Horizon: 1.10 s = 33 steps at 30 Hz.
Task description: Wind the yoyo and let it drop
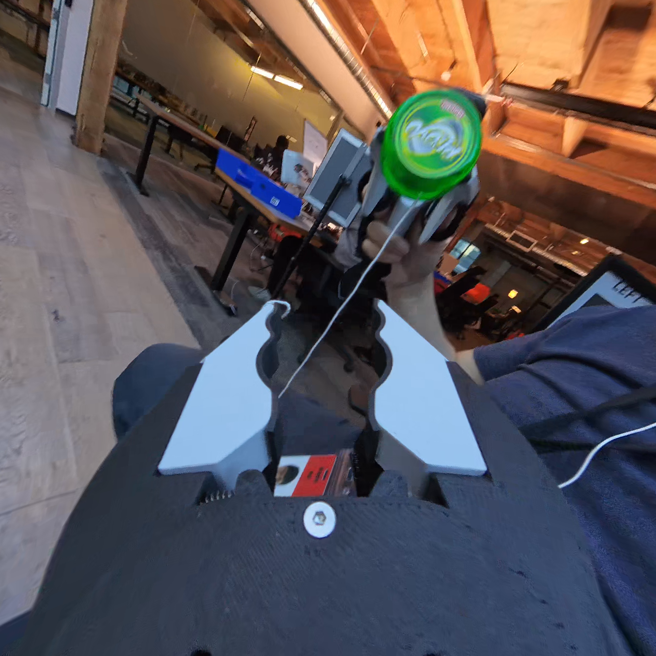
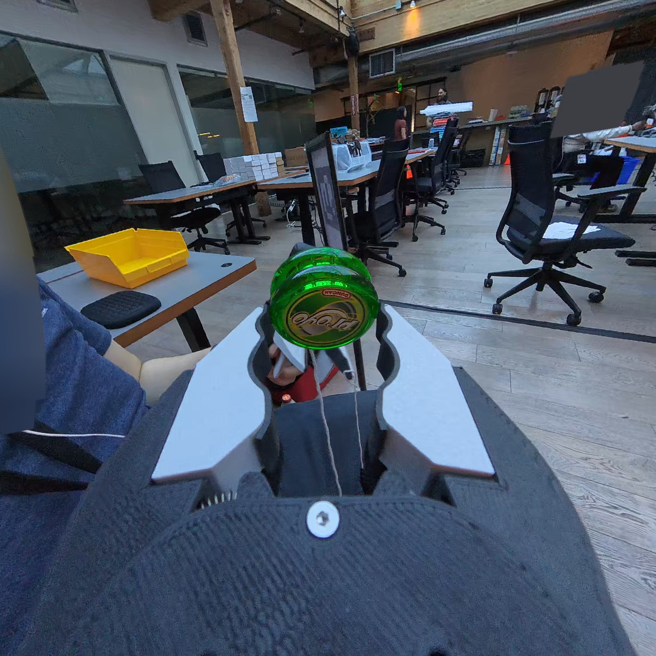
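Green yoyo point(image 2: 323, 297): pinched between right gripper point(image 2: 323, 312) jaws. String point(image 1: 333, 316): hooked on left gripper point(image 1: 324, 319), jaws wide. Wind taut, evenly into the groove.

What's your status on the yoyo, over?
Left tool open, string looped over one finger. Right tool shut on green yoyo. String runs between both tools.

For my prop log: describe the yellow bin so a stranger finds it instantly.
Look to the grey desk at left, beside the person's blue sleeve. The bin sits on it behind a black pad, the only bright yellow, open-topped thing there.
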Available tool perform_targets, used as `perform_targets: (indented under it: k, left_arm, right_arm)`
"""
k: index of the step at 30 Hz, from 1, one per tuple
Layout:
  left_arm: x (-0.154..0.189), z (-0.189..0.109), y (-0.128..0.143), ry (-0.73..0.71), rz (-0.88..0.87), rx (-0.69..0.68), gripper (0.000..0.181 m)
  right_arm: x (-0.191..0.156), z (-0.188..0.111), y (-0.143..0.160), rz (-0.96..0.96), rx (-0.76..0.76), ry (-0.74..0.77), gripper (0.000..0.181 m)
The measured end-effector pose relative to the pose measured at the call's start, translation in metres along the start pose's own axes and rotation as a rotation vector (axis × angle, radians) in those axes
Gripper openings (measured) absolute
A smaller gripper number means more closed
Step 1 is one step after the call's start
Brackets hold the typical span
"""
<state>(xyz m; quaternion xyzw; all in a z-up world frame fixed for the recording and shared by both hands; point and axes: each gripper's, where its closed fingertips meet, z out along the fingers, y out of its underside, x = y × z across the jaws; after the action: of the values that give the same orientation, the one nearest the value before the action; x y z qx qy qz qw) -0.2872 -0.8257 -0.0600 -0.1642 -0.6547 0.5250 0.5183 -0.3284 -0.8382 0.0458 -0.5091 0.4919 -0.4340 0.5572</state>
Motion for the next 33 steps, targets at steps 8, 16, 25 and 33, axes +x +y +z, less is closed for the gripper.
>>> perform_targets:
  k: [8,16,25,33]
  left_arm:
    - [-0.043,-0.025,0.063,-0.190,0.218,-0.514,0.045]
    - [-0.100,-0.057,0.052,-0.520,0.741,-1.168,0.046]
    - [0.022,0.051,-0.037,0.216,0.295,-0.168,0.061]
    - [0.013,0.079,0.006,0.217,0.325,-0.230,0.000]
  right_arm:
    - [0.016,-0.002,-0.022,-0.036,-0.042,0.049,0.057]
    - [0.019,0.008,-0.015,-0.044,-0.079,0.041,0.057]
    - [0.017,0.011,-0.017,-0.025,-0.015,0.015,0.057]
    - [0.016,-0.001,-0.012,-0.039,-0.044,0.048,0.057]
